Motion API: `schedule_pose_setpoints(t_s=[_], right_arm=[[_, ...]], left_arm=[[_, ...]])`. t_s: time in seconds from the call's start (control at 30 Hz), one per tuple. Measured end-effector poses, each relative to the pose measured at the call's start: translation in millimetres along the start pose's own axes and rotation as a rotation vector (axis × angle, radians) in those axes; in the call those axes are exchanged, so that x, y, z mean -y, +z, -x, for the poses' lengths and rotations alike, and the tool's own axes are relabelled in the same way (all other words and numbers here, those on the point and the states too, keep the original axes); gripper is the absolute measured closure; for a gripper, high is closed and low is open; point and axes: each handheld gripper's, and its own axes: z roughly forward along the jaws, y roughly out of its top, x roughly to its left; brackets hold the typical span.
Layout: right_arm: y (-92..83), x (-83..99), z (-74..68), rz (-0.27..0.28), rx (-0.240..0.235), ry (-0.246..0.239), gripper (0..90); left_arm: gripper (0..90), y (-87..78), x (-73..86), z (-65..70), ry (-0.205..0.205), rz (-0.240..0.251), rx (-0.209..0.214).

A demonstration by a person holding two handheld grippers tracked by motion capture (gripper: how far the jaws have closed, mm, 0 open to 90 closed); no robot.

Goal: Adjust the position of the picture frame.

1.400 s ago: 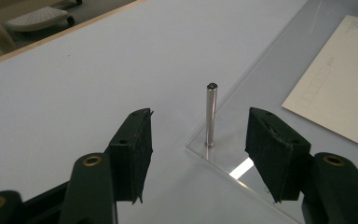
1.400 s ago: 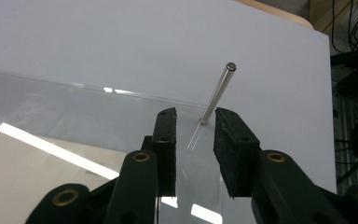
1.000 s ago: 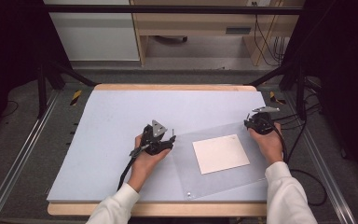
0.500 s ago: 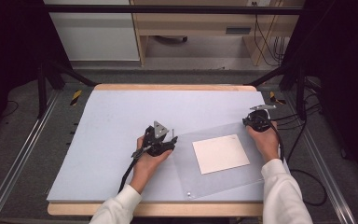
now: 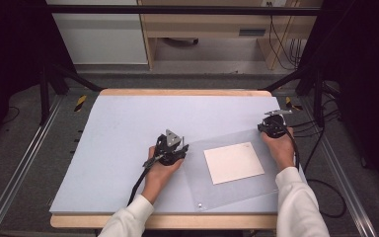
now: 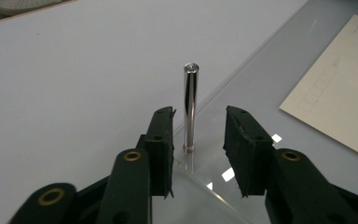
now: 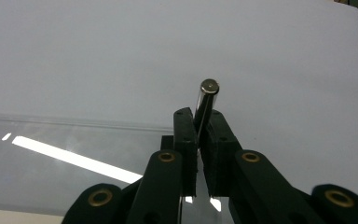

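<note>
Left metal post (image 6: 190, 107) is standing upright between the open left tongs (image 6: 199, 135), at the clear sheet's (image 5: 237, 192) corner.
These tongs have just been closing, pads not touching; right tongs (image 7: 199, 133) are gripping the other post (image 7: 206, 100).

My table (image 5: 128, 93) has a wooden top, and a pale blue-grey mat (image 5: 108, 143) covers nearly all of it, leaving a wooden strip at the far and near edges. On the mat, toward its near right corner, lies a clear plastic sheet (image 5: 237, 190), set askew. Its near right part reaches past the mat's edge.
</note>
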Motion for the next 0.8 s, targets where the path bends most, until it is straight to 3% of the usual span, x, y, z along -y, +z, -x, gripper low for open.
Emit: schedule_pose_setpoints(t_s=[0.47, 0.8], right_arm=[[0.4, 1.2, 0.0, 0.014, 0.002, 0.010, 85.1], [2.8, 1.7, 0.1, 0.013, 0.003, 0.015, 84.0]], left_arm=[[83.8, 12.0, 0.2, -4.0, 0.001, -0.022, -0.010], [84.4, 12.3, 0.2, -4.7, -0.002, -0.025, -0.003]])
